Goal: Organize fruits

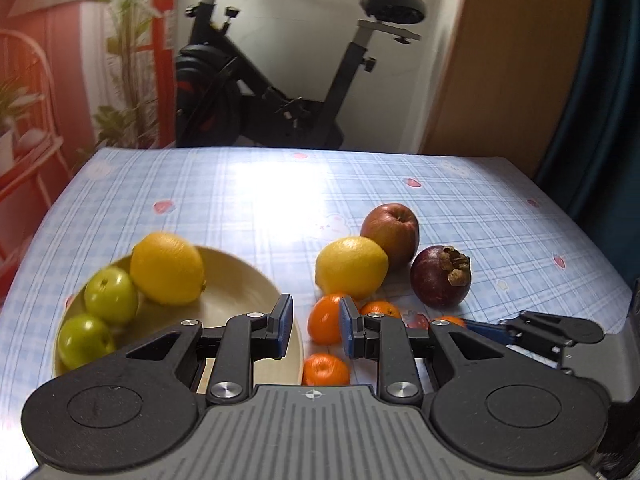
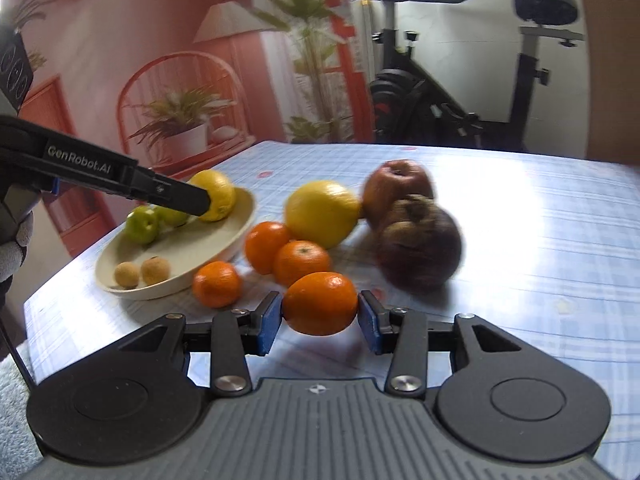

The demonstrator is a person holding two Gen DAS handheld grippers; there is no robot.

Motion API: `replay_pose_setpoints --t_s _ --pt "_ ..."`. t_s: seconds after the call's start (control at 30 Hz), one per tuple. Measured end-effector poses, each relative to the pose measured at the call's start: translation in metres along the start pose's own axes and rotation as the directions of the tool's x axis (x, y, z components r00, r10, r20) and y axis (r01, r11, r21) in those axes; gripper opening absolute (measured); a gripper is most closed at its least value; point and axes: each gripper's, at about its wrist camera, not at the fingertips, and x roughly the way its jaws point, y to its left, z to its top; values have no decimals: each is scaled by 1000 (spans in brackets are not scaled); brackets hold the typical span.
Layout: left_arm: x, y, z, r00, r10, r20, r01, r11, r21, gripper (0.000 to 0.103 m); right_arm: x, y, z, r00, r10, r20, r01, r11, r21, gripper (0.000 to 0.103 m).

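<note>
In the right wrist view, a mandarin (image 2: 320, 303) is pinched between the blue pads of the right gripper (image 2: 319, 318), low in the centre of the frame, just above the checked tablecloth (image 2: 540, 240). Three more mandarins (image 2: 216, 283) are seen behind it, clustered to the left of centre, with a large lemon (image 2: 322, 213) just beyond them. A red apple (image 2: 396, 188) and a dark mangosteen (image 2: 420, 252) (both blurred) are found to the right of that lemon, close against each other.

A cream plate (image 2: 240, 236) is placed at the left of the frame. Two green fruits (image 2: 142, 224), a second lemon (image 2: 218, 194) and two small tan round fruits (image 2: 155, 270) are held in it.

The left gripper (image 1: 316, 326) is shown at the bottom of its own view with its jaws drawn close together and nothing between the pads; part of a mandarin is seen through the narrow gap, lying on the cloth behind. In the right wrist view the same gripper reaches in from the left edge, its tip over the plate in front of the lemon there (whether it touches the fruit cannot be told). A gloved hand (image 2: 14, 244) is visible at the far left edge.

An exercise bike (image 1: 280, 92) stands beyond the table, in the upper centre of the left wrist view.
</note>
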Motion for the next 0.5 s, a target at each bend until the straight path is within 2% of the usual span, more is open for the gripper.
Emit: replay_pose_setpoints --t_s 0.1,0.23,0.5 --pt "15 4 5 999 -40 -25 40 999 -2 27 -9 -16 0 999 -33 9 33 999 34 44" --pt "36 11 6 994 -73 -78 68 996 -61 27 -12 -29 1 999 -34 14 33 994 100 44" --pt "60 21 11 988 -117 -101 99 981 -169 27 -10 -25 1 1000 -14 -4 15 997 71 44"
